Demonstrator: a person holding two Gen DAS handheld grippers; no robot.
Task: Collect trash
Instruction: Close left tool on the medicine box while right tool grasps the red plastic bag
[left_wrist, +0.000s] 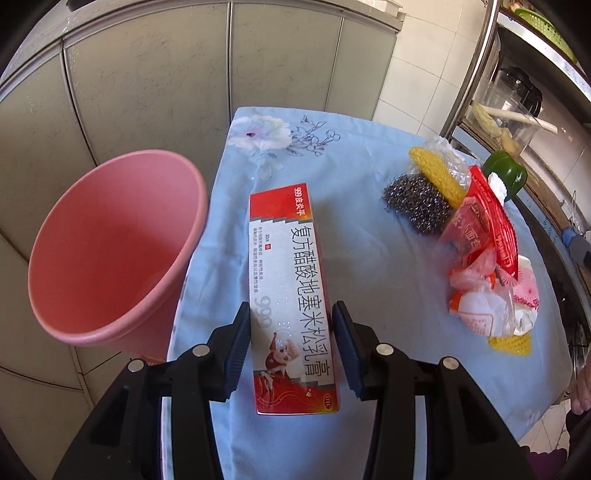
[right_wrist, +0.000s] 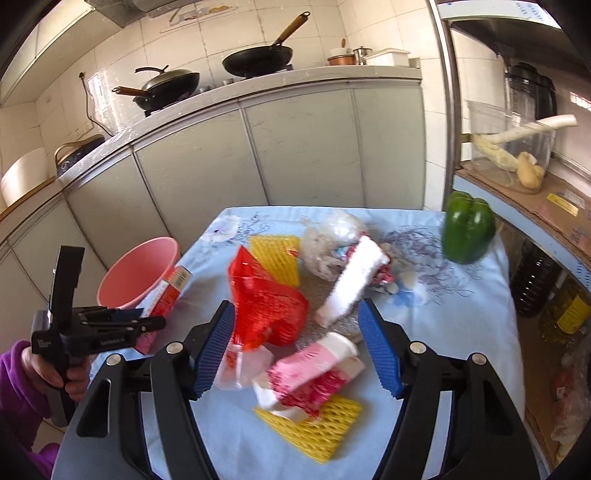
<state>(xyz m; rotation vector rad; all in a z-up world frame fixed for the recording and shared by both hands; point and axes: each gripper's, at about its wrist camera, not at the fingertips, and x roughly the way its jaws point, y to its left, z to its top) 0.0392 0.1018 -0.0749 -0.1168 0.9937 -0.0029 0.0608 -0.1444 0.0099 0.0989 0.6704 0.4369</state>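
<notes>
My left gripper is shut on a long red and white ointment box, held over the blue cloth; it also shows in the right wrist view with the left gripper. A pink bin stands just left of the table, also in the right wrist view. My right gripper is open above a trash pile: a red wrapper, a pink and white wrapper, yellow foam net, a white packet and crumpled clear plastic.
A steel scourer and a second yellow net lie on the blue cloth table. A green pepper sits at the far right corner. Cabinets stand behind, a metal shelf to the right.
</notes>
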